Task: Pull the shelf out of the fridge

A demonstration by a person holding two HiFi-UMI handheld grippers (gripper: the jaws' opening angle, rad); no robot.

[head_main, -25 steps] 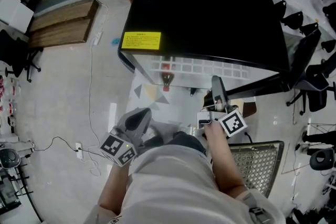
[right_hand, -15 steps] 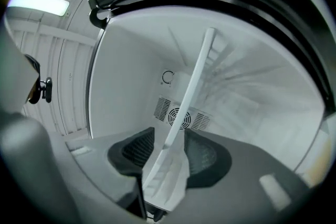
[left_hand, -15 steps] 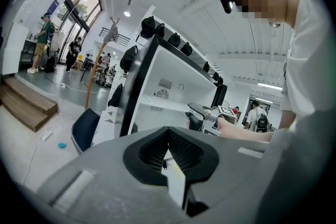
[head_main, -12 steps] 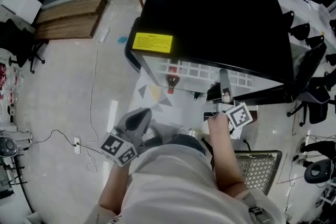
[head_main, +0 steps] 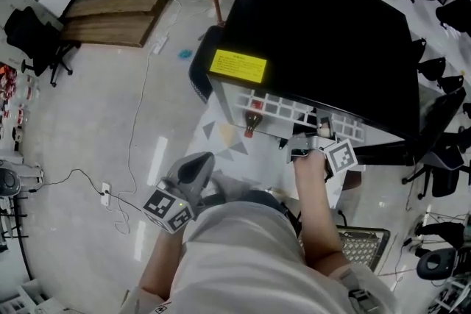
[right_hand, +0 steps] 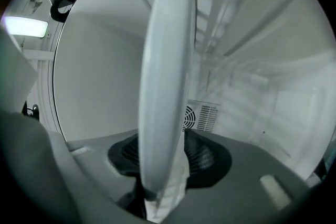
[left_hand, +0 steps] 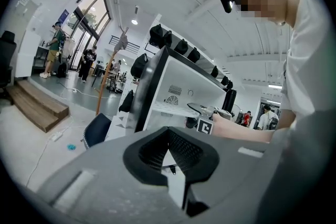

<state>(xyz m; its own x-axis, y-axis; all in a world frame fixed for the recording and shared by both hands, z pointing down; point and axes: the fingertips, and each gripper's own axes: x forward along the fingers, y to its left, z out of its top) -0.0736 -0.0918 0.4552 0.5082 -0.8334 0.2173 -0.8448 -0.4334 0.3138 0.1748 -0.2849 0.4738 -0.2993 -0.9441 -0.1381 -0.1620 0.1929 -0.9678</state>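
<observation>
At the fridge's front edge: the shelf (head_main: pixel 294 112), a white grid, juts out from under the black top of the fridge (head_main: pixel 324 26). Only its front strip shows; the top covers the rest.
Right gripper (head_main: pixel 315 137): at the shelf's front edge, right of the fridge's middle. Its jaws are clamped on the shelf's rim, which in the right gripper view stands edge-on as a pale, blurred blade between them.
Marker cube (head_main: pixel 338 156): on the right gripper, just clear of the fridge's front; it hides part of the hand behind it.
Left gripper (head_main: pixel 193 169): well apart from the fridge, out in front of its left half. Its jaws are drawn together with nothing between them.
Bottle (head_main: pixel 252 121): red-capped, at the shelf's left end. Whether it stands on the shelf or below it cannot be told.
Room to move: pale floor (head_main: pixel 88 129) lies open left of the fridge, with a cable (head_main: pixel 136 114) trailing across it. A wooden platform (head_main: pixel 110 15) sits further left. Office chairs (head_main: pixel 441 158) crowd the fridge's right side.
Mesh basket (head_main: pixel 360 248): in front of the fridge's right corner, partly cut off by the person's arm.
Writing: a yellow label (head_main: pixel 237 66) on the fridge top's front-left corner, its print too small to read.
</observation>
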